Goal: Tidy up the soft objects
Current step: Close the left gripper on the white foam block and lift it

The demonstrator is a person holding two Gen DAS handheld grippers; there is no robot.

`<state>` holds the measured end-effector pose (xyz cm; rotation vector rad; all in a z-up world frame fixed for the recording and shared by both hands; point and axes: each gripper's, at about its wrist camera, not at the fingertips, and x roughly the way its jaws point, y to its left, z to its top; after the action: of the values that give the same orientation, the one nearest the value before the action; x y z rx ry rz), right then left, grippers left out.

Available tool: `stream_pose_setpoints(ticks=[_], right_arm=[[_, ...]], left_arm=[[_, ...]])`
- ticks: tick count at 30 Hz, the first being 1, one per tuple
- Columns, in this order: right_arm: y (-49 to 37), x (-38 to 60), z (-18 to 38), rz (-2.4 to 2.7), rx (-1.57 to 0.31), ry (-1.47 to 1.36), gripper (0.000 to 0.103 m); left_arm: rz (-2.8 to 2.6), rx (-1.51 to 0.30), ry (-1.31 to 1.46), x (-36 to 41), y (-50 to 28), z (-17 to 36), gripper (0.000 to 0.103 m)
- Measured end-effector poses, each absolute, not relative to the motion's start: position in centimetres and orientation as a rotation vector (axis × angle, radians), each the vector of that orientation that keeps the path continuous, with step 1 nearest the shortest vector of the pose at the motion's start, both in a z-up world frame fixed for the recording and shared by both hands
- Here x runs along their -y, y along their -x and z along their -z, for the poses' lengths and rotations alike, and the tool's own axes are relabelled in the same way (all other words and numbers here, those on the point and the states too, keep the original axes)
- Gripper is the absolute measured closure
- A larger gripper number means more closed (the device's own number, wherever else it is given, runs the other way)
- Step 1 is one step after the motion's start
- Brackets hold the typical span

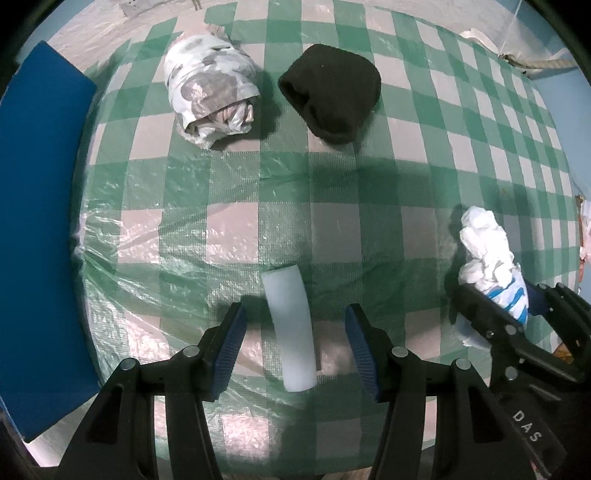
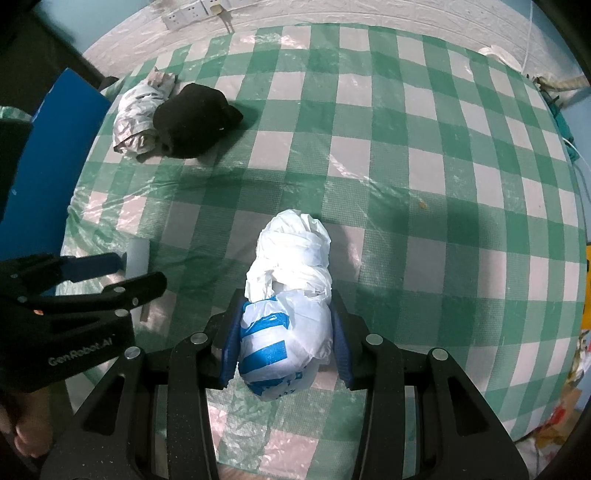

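Observation:
A pale foam cylinder [image 1: 291, 332] lies on the checked tablecloth [image 1: 332, 229] between the fingers of my left gripper [image 1: 295, 332], which points down, open, with a gap on each side of the cylinder. My right gripper [image 2: 286, 332] is shut on a white plastic-bag bundle with blue print [image 2: 288, 295], its pads pressing both sides. In the left wrist view that bundle [image 1: 491, 273] and the right gripper [image 1: 513, 295] sit at the right. The left gripper [image 2: 138, 269] straddles the cylinder [image 2: 137, 254] in the right wrist view.
A grey-and-white patterned bundle [image 1: 210, 92] and a black knit piece [image 1: 330, 92] lie side by side at the far left of the table. A blue board [image 1: 40, 221] borders the left edge. A power strip [image 2: 188, 13] and cords [image 2: 554, 88] sit along the back.

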<state>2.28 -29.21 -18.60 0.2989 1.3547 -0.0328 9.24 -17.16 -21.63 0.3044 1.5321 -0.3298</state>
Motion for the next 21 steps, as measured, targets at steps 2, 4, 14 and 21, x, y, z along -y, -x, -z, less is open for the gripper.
stream_pose_setpoints(ticks=[2,4,14,21], right_arm=[[-2.1,29.5,18.4,0.034,-1.353,-0.302,0.061],[-2.1,29.6,18.3,0.035,-1.35,-0.302,0.061],[-2.4,28.4,17.4,0.027,-1.339,-0.289,0.061],[-2.7,26.9,16.1,0.021,-1.321,-0.243,0.061]], left_arm=[[0.333,-1.523,-0.319,17.7,-9.4,22.2,0.056],[0.34,-1.513,-0.344,18.5,-8.9,22.2,0.067],[0.376,-1.47,-0.381,19.2,-7.5,22.0,0.088],[0.388,-1.426,-0.37,18.1,-8.0,20.4,0.088]])
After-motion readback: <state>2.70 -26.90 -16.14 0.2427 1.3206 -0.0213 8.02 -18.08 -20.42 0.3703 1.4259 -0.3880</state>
